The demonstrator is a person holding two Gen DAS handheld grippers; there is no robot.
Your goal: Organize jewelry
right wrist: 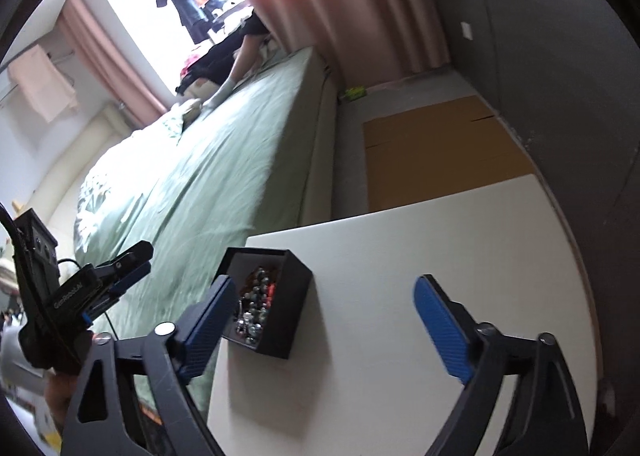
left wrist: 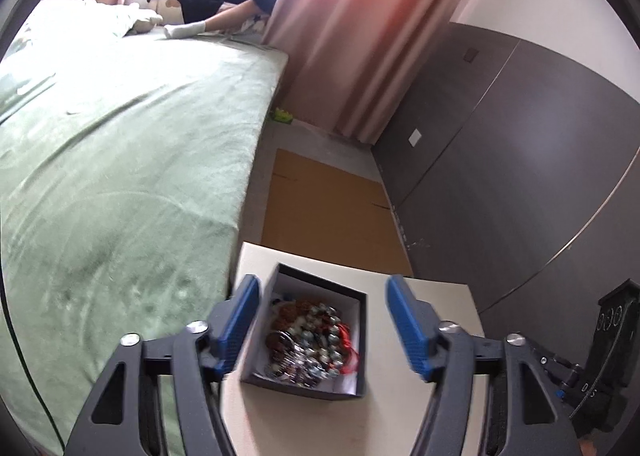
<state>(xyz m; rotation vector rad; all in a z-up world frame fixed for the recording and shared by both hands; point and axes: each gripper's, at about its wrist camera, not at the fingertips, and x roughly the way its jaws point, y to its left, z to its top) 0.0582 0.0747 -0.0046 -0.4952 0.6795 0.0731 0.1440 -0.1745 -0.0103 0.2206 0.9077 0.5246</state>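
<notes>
Left gripper (left wrist: 322, 324): dark grey/black frame with triangular cut-outs, blue ribbed pads (left wrist: 237, 324) on both fingers, round silver screws at the linkage pivots. Right gripper (right wrist: 326, 330): same build, blue textured pads (right wrist: 440, 332), silver pivot screws, light scuffs on the black arm. From the right wrist view, the left unit's body is black with white lettering, partly legible, and a black cable loops off it. A sliver of skin shows under its handle; sleeve not discernible.

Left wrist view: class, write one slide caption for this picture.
Open left tool poised above a dark box of tangled bead jewelry on a white table beside a green bed.
</notes>
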